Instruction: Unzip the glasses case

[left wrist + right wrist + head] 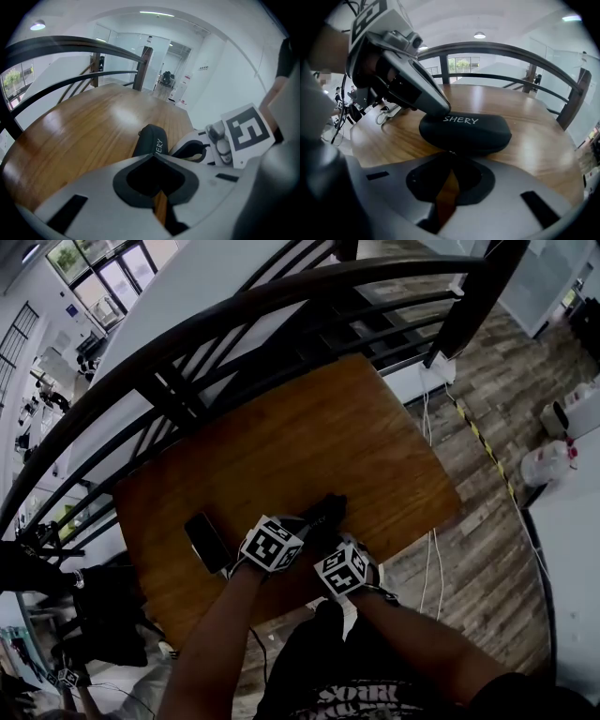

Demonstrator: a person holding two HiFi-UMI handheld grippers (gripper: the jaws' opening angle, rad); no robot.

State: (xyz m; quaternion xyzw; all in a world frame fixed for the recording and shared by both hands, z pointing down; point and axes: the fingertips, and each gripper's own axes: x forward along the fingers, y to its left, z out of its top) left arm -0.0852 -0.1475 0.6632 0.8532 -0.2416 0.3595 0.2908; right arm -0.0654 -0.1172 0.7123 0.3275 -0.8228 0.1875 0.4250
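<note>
A black glasses case (468, 131) marked SHERY lies on the wooden table (309, 437), near its front edge; it also shows as the case (325, 512) in the head view. My left gripper (154, 158) is shut on the case's near end (151, 140). In the right gripper view, the left gripper's fingers (429, 101) clamp the case's left end. My right gripper (451, 153) has its jaw tips together at the case's front seam, pinching a small shiny zipper pull. Both marker cubes sit side by side just in front of the case: the left gripper (302, 526) and the right gripper (326, 540).
A dark phone (206, 540) lies on the table left of the left gripper. A curved black railing (281, 296) runs behind the table. Cables (429, 427) hang past the table's right edge to the plank floor, and white containers (548, 463) stand at far right.
</note>
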